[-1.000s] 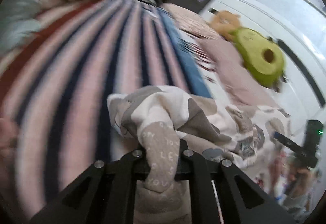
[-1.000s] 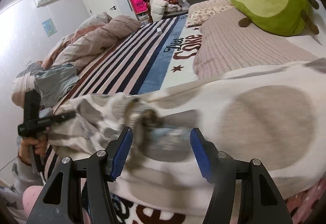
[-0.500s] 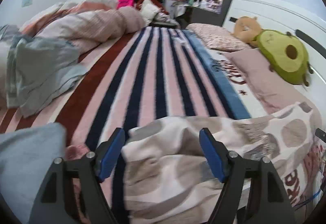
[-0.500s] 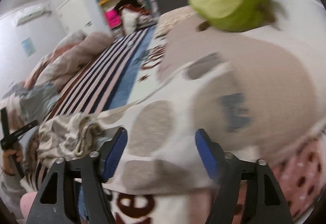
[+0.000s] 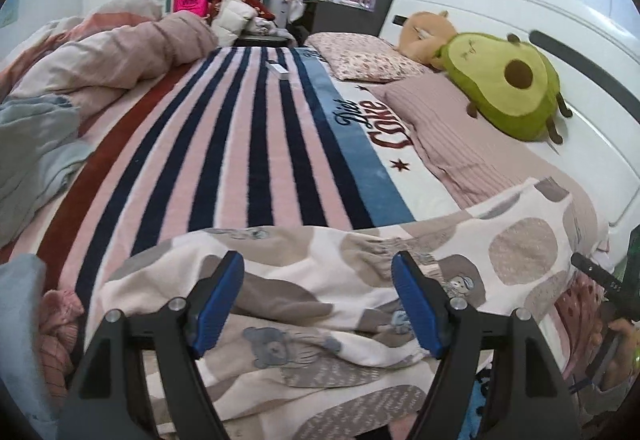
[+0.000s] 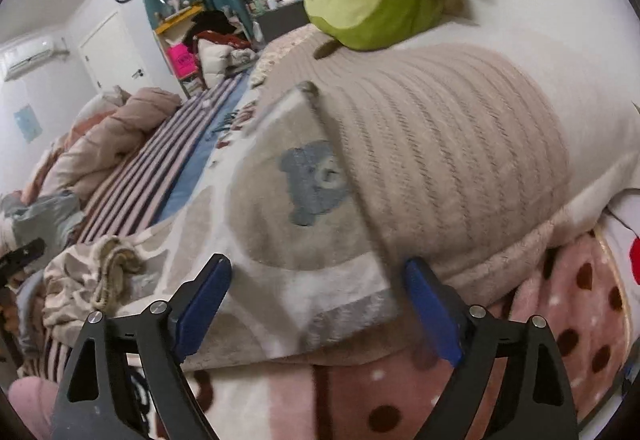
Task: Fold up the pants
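The pants (image 5: 320, 280) are cream fleece with grey-brown blobs and blue bear prints. They lie across the near edge of the bed, waistband bunched at the left in the right wrist view (image 6: 100, 272), leg end (image 6: 304, 224) reaching onto a pink ribbed pillow. My left gripper (image 5: 318, 300) is open just above the waist part, holding nothing. My right gripper (image 6: 318, 304) is open over the leg hem, holding nothing. The right gripper also shows at the right edge of the left wrist view (image 5: 608, 284).
A striped blanket (image 5: 240, 143) covers the bed. A green avocado plush (image 5: 504, 87) and a pink ribbed pillow (image 6: 460, 159) lie by the white headboard. A rumpled pink duvet (image 5: 112, 55) and grey-blue clothes (image 5: 36, 143) are on the left. A polka-dot blanket (image 6: 560, 340) hangs at the near right.
My left gripper let go of the pants' waist and opened. The pants dropped flat onto the bed. My right gripper moved right along the leg to its hem.
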The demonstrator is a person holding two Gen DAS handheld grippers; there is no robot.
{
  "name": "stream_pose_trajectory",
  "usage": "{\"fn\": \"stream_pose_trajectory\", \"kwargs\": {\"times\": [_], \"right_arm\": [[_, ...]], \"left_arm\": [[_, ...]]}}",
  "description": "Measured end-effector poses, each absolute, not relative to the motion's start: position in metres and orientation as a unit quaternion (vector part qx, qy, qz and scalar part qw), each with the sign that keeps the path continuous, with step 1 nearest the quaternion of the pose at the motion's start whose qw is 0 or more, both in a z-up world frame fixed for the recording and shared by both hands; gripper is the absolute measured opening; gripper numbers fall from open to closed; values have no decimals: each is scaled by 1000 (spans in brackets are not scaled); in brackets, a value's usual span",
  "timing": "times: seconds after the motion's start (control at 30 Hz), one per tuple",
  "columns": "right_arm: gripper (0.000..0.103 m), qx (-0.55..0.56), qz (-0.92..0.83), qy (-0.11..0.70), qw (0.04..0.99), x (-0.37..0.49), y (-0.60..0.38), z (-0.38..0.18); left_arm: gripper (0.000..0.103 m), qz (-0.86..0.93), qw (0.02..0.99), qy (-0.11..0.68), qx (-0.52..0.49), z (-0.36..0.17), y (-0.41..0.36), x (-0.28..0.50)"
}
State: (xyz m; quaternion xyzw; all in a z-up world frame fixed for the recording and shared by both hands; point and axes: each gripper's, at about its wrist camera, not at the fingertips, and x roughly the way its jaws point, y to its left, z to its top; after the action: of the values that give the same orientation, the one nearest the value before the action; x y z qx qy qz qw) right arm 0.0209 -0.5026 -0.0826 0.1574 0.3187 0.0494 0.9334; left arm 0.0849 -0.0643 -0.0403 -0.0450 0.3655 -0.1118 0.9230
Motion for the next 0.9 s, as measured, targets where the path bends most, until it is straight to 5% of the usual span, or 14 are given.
{"fn": "stream_pose_trajectory", "kwargs": {"times": [0.17, 0.33, 0.43, 0.9], "right_arm": [[84, 130, 90, 304, 939, 25, -478, -78], [69, 68, 96, 291, 950, 34, -445, -74], [15, 22, 73, 288, 955, 37, -433, -72], [10, 9, 193, 277, 941, 68, -324, -7]], "left_arm": [[73, -117, 924, 361, -47, -36, -70, 86], [73, -117, 925, 357, -53, -35, -64, 82], [73, -113, 926, 355, -59, -37, -54, 80], [73, -96, 937, 318, -106, -36, 33, 50]]}}
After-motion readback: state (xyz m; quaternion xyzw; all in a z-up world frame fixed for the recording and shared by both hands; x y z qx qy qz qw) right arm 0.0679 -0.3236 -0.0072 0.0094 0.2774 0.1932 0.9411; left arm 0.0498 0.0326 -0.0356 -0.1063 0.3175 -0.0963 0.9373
